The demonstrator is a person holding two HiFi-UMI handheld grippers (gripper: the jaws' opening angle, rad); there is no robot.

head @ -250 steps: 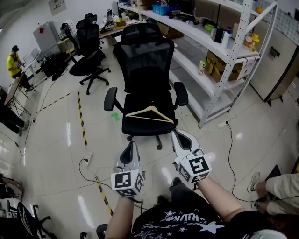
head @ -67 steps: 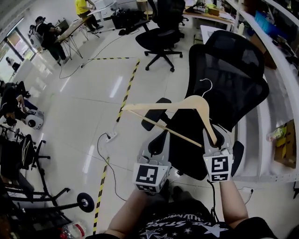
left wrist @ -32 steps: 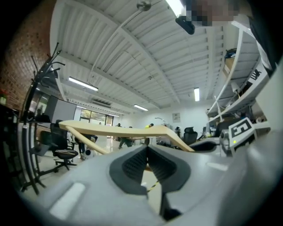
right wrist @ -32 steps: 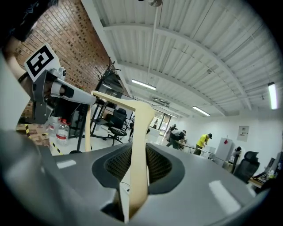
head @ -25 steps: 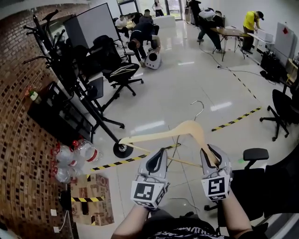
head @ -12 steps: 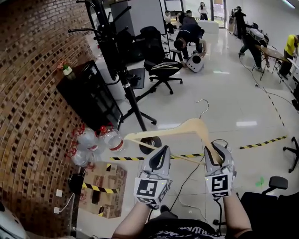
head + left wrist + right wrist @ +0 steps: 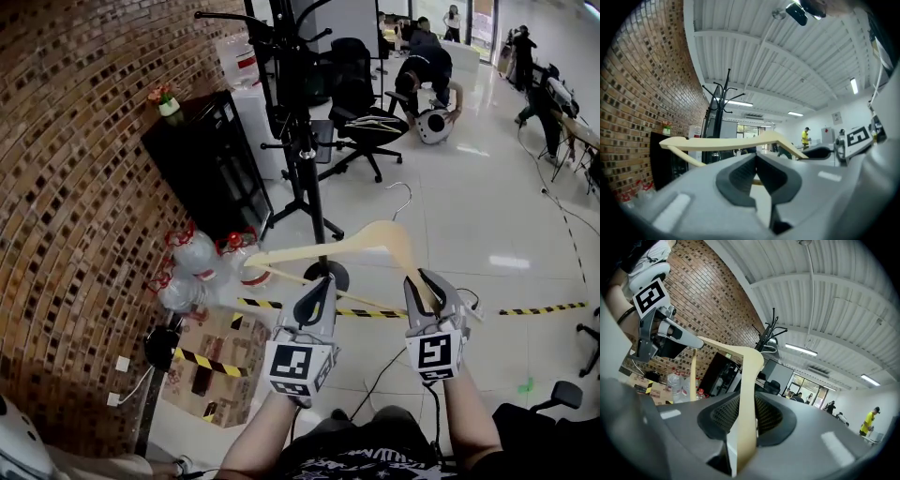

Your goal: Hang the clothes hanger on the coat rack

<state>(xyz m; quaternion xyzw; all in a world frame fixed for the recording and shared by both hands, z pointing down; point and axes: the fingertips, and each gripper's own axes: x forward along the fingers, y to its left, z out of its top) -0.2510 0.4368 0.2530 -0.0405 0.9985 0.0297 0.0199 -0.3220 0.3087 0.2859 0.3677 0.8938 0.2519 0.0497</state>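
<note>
A pale wooden clothes hanger (image 7: 361,242) with a metal hook (image 7: 402,197) hangs in the air between both grippers. My right gripper (image 7: 425,284) is shut on the hanger's right arm (image 7: 747,380). My left gripper (image 7: 315,292) is shut on its thin lower bar (image 7: 758,181), under the left arm (image 7: 731,143). The black coat rack (image 7: 302,112) stands just beyond the hanger, slightly left, and its curved hooks (image 7: 723,91) rise above the hanger. The rack's top (image 7: 769,331) also shows in the right gripper view.
A brick wall (image 7: 84,178) runs along the left. In front of it stand a black cabinet (image 7: 202,159), several water bottles (image 7: 192,261) and a taped cardboard box (image 7: 211,370). A black office chair (image 7: 370,122) and people (image 7: 431,70) are behind the rack. Yellow-black tape (image 7: 375,312) crosses the floor.
The view has swung towards the brick wall, and the coat rack now stands closer and more centred ahead of the hanger. Both grippers keep the same hold on the hanger.
</note>
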